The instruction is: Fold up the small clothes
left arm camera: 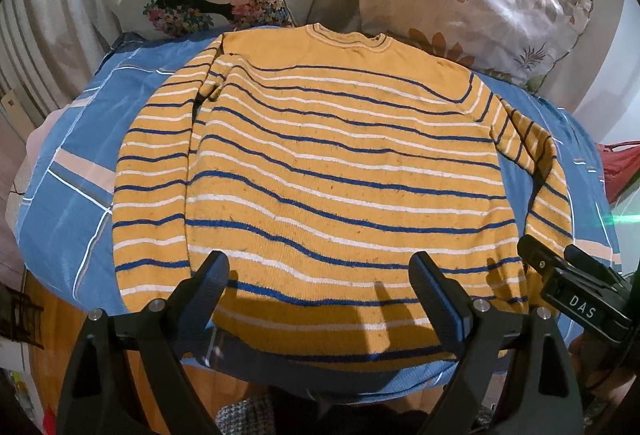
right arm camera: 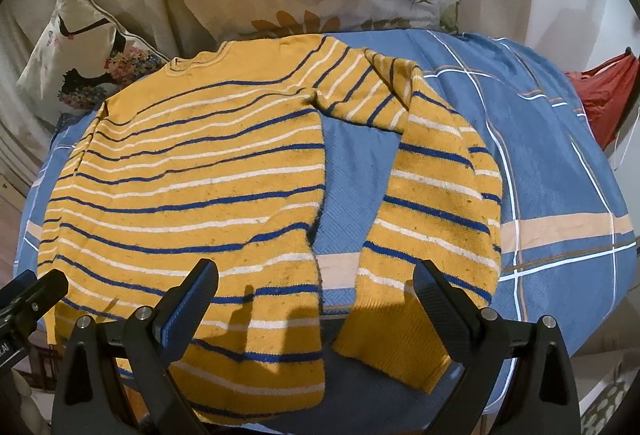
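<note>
Left wrist: sweater (left arm camera: 320, 171) flat ahead of my left gripper (left arm camera: 320, 299), right gripper (right arm camera: 316, 303); both open, empty, poised for the fold.

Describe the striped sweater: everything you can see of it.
The sweater is yellow knit with thin blue and white stripes, a ribbed round collar and ribbed cuffs; the knit looks pilled. It lies flat on the blue checked cover, collar toward the pillows, hem toward the grippers. One sleeve lies straight down along the body; the other bends at the shoulder and lies apart, cover showing between. Both grippers are open near the hem; I can't tell if they touch it.
</note>
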Tool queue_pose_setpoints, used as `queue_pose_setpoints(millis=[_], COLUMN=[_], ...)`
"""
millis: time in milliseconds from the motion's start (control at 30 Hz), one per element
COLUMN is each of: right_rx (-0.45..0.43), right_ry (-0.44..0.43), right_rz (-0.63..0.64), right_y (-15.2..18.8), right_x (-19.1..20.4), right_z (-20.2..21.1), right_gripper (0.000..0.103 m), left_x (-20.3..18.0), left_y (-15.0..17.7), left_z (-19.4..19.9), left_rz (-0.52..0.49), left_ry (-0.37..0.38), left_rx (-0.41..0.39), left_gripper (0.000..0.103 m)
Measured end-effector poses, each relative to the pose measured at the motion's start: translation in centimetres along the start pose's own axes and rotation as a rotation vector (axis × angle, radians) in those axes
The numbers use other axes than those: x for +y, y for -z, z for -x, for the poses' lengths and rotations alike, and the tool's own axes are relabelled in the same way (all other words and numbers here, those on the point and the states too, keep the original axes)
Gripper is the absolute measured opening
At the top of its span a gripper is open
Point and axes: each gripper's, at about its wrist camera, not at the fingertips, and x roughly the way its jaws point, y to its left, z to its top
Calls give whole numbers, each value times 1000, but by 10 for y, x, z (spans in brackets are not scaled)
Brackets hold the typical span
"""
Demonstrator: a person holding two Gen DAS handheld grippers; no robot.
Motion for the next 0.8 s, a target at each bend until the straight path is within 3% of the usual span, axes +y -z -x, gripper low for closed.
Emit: queue_pose_setpoints(millis=[800], right_rx=[21], right_ry=[5], right_rz=[-1], right_y=[-19], right_x=[1], right_z=[-24], right_gripper=[100], left_x=[-5], left_y=[-25], left_z=[-28], left_rz=[-13], left_ry=[8], left_rx=[35], left_gripper=[91])
